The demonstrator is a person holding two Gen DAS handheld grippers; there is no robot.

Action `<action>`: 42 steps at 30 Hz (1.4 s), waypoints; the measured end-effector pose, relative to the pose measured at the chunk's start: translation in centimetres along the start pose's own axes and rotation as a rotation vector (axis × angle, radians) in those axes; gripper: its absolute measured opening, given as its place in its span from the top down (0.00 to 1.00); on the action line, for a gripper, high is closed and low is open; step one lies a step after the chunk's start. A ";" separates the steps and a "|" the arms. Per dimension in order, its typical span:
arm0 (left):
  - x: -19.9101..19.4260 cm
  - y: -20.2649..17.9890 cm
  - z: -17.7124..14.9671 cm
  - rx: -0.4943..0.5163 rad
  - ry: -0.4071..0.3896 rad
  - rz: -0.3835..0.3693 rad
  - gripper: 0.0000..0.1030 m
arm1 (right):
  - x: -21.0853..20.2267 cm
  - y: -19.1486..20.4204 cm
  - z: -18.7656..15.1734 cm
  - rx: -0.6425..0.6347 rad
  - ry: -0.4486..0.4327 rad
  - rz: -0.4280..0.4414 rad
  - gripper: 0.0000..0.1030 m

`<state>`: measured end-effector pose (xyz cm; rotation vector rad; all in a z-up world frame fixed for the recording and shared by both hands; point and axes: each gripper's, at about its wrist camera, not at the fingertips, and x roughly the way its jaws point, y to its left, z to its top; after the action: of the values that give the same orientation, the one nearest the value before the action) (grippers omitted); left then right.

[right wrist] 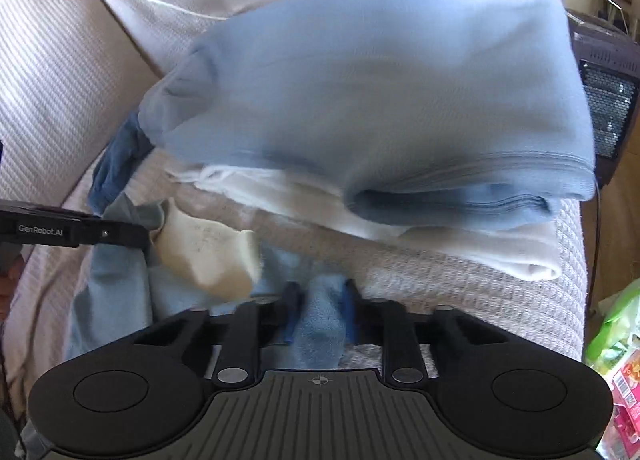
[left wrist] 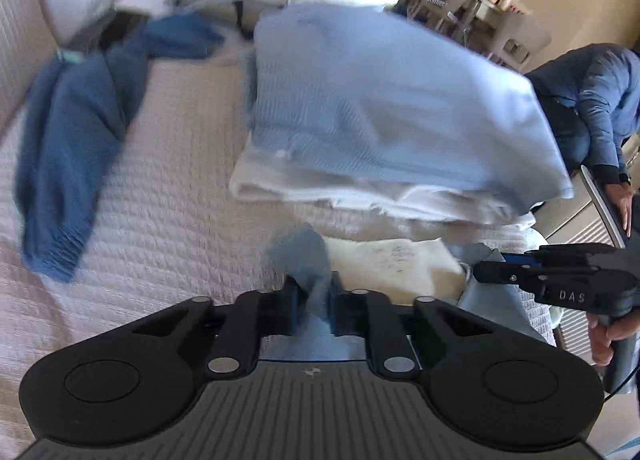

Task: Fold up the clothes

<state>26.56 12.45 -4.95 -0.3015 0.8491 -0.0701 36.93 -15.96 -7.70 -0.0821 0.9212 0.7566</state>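
**Two grippers pinching one light-blue garment at the near edge of the couch**

Both tools are clamped on cloth. The left gripper [left wrist: 312, 302] has a fold of the light-blue garment [left wrist: 304, 256] bunched between its fingers, and the right gripper [right wrist: 320, 302] is clenched on another part of what looks like the same fleecy blue fabric [right wrist: 320, 324]. A cream printed piece [right wrist: 212, 252] lies between the two grips, touching the blue cloth; whether it is a separate item or a lining I cannot tell.

Just beyond, a finished stack sits on the ribbed couch cover [left wrist: 168, 164]: a folded pale-blue sweatshirt [left wrist: 384, 108] on top of folded white clothes [left wrist: 360, 196]. A dark-blue sweater [left wrist: 68, 148] sprawls unfolded well to the left.

Judging by the layout, the step in hand is spreading or lifting this garment before its first fold. To do it well, I would keep both pinches firm and level, draw the grips apart until the held edge is taut, and work over the bare cover near the front, so the cloth does not drag against the stack. The fabric is limp, so slack will likely bunch the cream piece inside the fold.
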 end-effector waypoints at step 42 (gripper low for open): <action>-22.3 2.7 -19.8 -0.366 0.010 -0.040 0.26 | -20.2 8.0 -14.7 0.099 0.219 0.049 0.32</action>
<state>-3.14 14.36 -1.80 -0.6621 0.8644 0.0478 14.34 -26.69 0.18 -0.0561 1.1709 0.7562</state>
